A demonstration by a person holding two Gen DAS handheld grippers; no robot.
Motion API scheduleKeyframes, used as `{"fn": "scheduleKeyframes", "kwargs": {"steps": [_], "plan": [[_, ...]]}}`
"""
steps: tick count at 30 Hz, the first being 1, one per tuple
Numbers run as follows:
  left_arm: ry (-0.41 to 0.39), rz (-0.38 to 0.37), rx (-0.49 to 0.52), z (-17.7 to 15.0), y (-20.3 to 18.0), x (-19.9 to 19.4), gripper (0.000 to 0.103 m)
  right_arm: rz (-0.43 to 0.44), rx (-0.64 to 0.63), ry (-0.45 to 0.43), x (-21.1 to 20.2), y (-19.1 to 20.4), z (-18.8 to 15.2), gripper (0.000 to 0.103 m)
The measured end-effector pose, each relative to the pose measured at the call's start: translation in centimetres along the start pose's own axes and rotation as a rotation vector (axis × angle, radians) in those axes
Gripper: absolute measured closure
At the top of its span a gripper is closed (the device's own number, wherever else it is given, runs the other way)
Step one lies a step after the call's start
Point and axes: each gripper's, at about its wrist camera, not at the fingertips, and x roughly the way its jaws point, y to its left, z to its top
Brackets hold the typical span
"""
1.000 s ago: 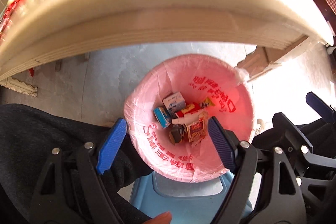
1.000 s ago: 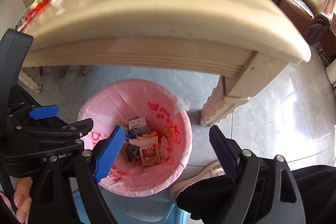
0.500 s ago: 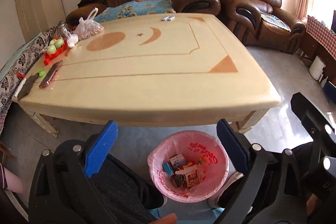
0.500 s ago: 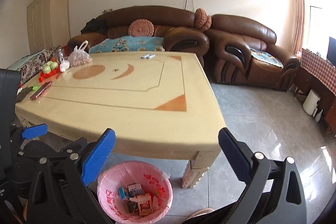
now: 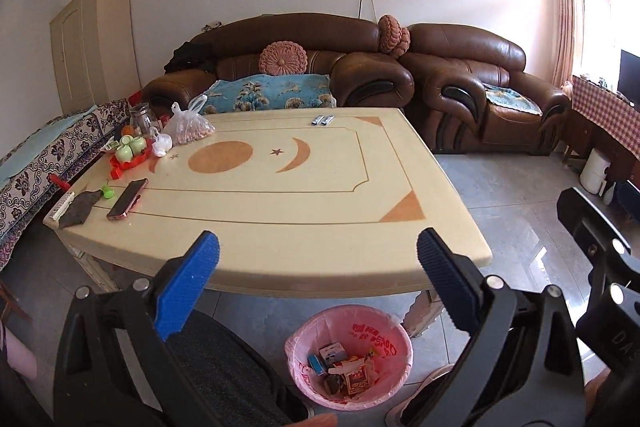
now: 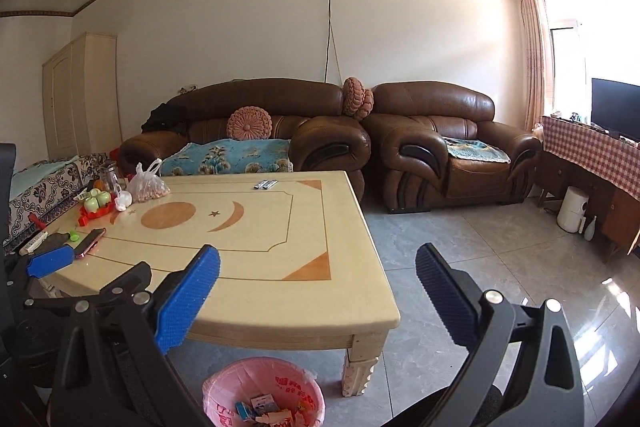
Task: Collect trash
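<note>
left wrist: trash bin (image 5: 304, 363) below table (image 5: 280, 219)

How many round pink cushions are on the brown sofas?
3: one cushion leans against the long sofa's backrest, and two cushions sit bunched together on top where the two sofas meet. Others may be hidden.
</note>
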Motion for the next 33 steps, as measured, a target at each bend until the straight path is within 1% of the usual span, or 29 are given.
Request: {"fn": "scheduleKeyframes", "kwargs": {"steps": [3,7,12,22,33], "plan": [[-0.018,0.006,-0.017,0.2,0.3,-1.0,0.006,-0.011,0.002,-0.004,-0.6,-0.2,0.0,0.007],[-0.036,0.008,-0.021,0.3,0.4,-2.1,0.006,0.009,-0.011,0.01,-0.9,0.3,-0.1,0.007],[-0.044,0.012,-0.036,0.3,0.8,-2.7,0.006,0.01,-0.017,-0.009,-1.6,0.6,0.2,0.007],[-0.014,-0.003,-0.053,0.2,1.6,-2.5,0.006,0.01,-0.02,0.007,-1.6,1.0,0.2,0.007],[-0.016,-0.004,-0.055,0.2,1.8,-2.6,0.006,0.013,-0.014,0.007,-1.7,1.0,0.4,0.007]]}}
